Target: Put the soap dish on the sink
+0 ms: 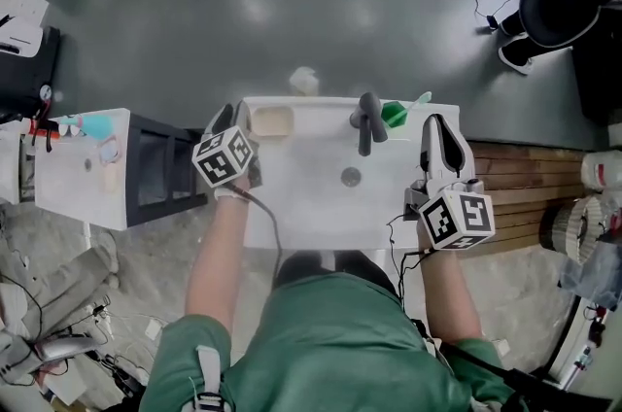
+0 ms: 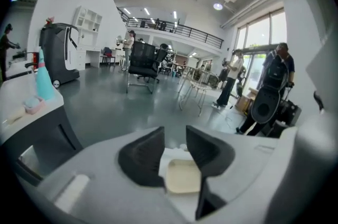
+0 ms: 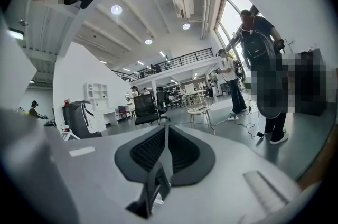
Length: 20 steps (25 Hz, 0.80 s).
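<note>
The cream soap dish [image 1: 272, 121] lies flat on the white sink's [image 1: 311, 206] back left corner. In the left gripper view the soap dish [image 2: 183, 176] shows below and between the two dark jaws, apart from both pads. My left gripper [image 1: 236, 120] [image 2: 175, 150] hangs open just above the dish's left end. My right gripper [image 1: 440, 130] [image 3: 165, 136] hovers over the sink's right rim with its jaws pressed together and nothing between them.
A dark faucet [image 1: 367, 120] stands at the sink's back middle, with a green item [image 1: 394, 115] right of it and the drain [image 1: 351, 176] in front. A white cabinet [image 1: 83, 172] with bottles stands to the left. Wooden slats [image 1: 525, 191] lie to the right.
</note>
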### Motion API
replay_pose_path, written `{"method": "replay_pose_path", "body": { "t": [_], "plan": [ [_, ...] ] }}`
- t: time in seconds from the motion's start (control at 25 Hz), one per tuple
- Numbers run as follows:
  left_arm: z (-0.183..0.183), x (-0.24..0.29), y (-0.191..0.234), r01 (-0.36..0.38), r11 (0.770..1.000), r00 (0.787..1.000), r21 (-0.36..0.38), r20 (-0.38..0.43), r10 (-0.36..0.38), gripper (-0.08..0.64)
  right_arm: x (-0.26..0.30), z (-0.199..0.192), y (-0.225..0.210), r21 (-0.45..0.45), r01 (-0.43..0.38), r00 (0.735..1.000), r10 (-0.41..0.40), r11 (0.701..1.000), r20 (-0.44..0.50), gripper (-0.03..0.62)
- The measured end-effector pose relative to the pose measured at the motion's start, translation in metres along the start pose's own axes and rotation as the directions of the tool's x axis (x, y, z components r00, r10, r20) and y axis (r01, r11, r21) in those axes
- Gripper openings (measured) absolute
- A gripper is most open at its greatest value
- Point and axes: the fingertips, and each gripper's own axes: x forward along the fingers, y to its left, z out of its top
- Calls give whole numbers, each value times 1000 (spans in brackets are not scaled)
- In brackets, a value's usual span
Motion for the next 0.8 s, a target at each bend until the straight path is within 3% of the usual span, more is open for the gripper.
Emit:
{"method": "replay_pose_path", "body": {
  "t": [0.16, 0.28, 0.48, 0.64, 0.8],
  "plan": [
    [48, -34, -27, 76, 997, 992, -23, 108, -73, 109, -6, 16, 15, -10, -22, 999, 22, 1000, 27, 20],
    [88, -67, -52, 142, 990, 971, -7, 197, -137, 95, -12, 30, 28, -22, -43, 998, 44, 999, 54, 20],
    [140, -129, -93, 224, 972, 917, 75, 322, -237, 55, -23, 59, 51, -47, -78, 990, 83, 996, 110, 20],
    [166, -176, -127, 319, 943, 860, 95, 389, -330, -2, -33, 88, 71, -77, -121, 978, 132, 990, 163, 20],
    [180, -214, -156, 331, 926, 822, 183, 426, -378, -2, -46, 113, 89, -103, -150, 965, 168, 983, 202, 20]
  ]
}}
